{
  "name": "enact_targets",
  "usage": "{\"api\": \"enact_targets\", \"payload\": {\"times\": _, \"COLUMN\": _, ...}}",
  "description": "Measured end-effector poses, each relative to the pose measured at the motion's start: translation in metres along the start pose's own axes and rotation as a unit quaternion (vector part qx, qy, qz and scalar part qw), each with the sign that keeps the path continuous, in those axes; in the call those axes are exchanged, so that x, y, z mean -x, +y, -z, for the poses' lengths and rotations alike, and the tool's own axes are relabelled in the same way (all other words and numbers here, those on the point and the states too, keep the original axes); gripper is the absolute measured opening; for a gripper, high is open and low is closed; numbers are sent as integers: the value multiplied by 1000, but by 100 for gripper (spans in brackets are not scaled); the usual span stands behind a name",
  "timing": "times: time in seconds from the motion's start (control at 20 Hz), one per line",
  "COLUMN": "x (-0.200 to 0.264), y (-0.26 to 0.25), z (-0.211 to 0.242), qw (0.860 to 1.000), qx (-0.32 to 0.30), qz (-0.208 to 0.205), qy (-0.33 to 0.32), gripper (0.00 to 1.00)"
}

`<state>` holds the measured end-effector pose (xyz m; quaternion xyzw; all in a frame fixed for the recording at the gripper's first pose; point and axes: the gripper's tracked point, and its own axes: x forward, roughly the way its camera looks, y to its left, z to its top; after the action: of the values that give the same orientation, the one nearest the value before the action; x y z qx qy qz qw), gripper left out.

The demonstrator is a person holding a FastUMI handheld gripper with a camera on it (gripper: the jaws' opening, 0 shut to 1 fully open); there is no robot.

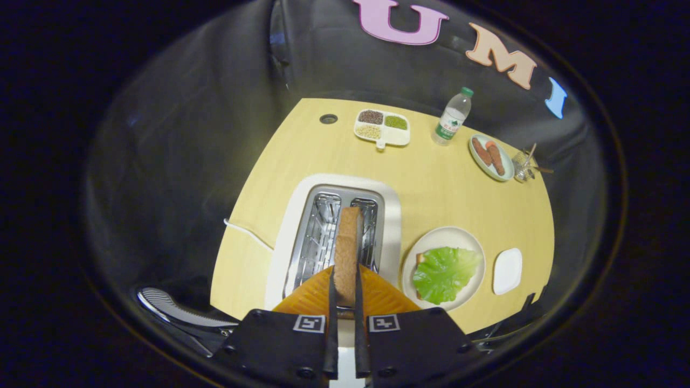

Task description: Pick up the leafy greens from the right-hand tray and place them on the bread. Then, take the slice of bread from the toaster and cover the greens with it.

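My gripper (345, 272) is shut on a brown slice of bread (346, 245), held on edge between both fingers. It hangs above the white toaster (285, 237), over its right-hand slot, whose wire racks lie open below. To the right of the fingers a round white plate (463, 240) carries a second slice of bread (420, 260), almost wholly covered by a leaf of green lettuce (446, 273).
A small white tray (508, 270) lies right of the plate. At the table's far side stand a divided dish of beans (381, 127), a water bottle (452, 118), a plate of sausages (489, 157) and a glass holder (523, 166). The toaster's cord (248, 235) trails left.
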<state>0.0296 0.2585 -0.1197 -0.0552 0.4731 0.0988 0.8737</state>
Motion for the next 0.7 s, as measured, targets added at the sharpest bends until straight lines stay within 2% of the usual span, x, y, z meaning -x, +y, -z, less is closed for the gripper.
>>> {"api": "enact_targets", "payload": {"times": 0.3, "x": 23, "y": -12, "z": 0, "qw": 1000, "qx": -2, "qz": -19, "qy": 17, "gripper": 16}}
{"api": "enact_targets", "payload": {"times": 0.7, "x": 84, "y": -39, "z": -23, "qw": 998, "qx": -29, "qz": -57, "qy": -14, "gripper": 15}}
